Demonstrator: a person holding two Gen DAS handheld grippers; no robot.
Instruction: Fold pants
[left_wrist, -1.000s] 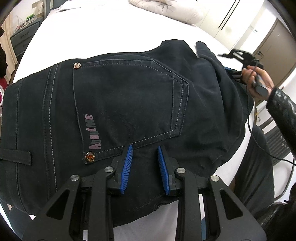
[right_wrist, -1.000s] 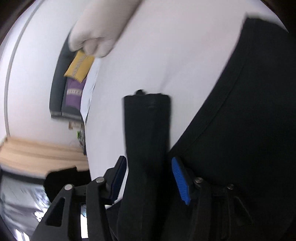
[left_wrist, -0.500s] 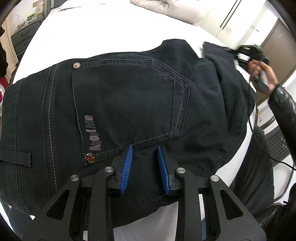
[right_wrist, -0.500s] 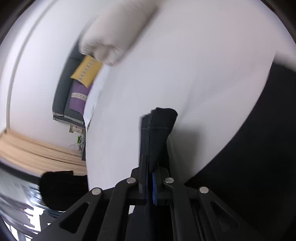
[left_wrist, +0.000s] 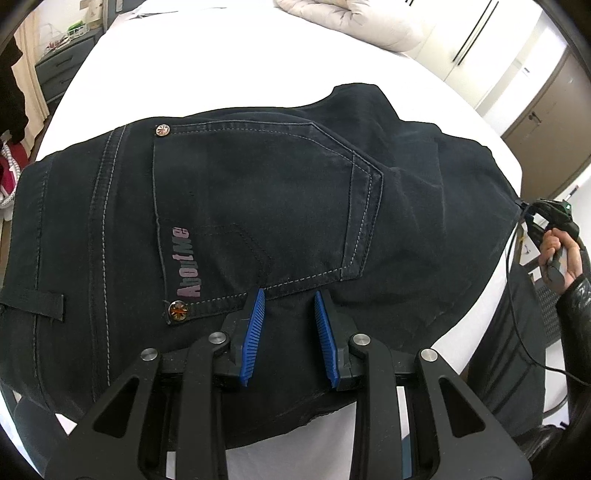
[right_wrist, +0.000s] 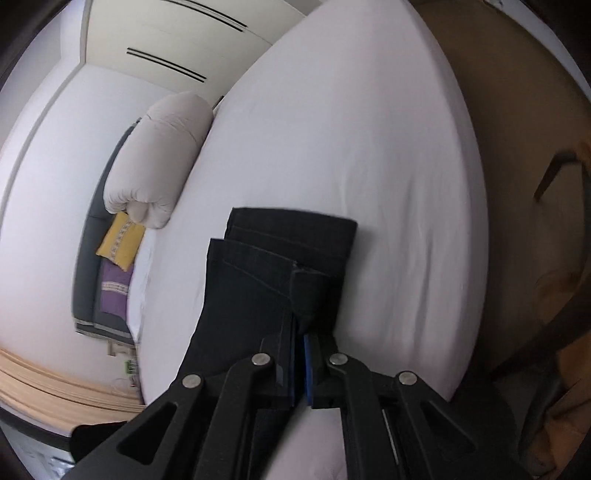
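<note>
Dark navy pants (left_wrist: 258, 206) lie on the white bed, back pocket and waistband up, in the left wrist view. My left gripper (left_wrist: 289, 295) is open, its blue pads resting on the fabric just below the pocket. In the right wrist view my right gripper (right_wrist: 300, 334) is shut on the pants' leg ends (right_wrist: 280, 266), which hang lifted above the sheet. The right gripper also shows far right in the left wrist view (left_wrist: 546, 214), held by a hand.
The white bed (right_wrist: 351, 147) fills both views. A rolled cream duvet (right_wrist: 159, 162) lies at the head of the bed, with yellow and purple cushions (right_wrist: 120, 240) beside it. A dresser (left_wrist: 62, 62) stands at the far left, and wardrobes (left_wrist: 480, 44) stand behind.
My right gripper closed on the leg ends and carried them away to the right, off the pants' seat. The left gripper stayed open in place on the fabric.
</note>
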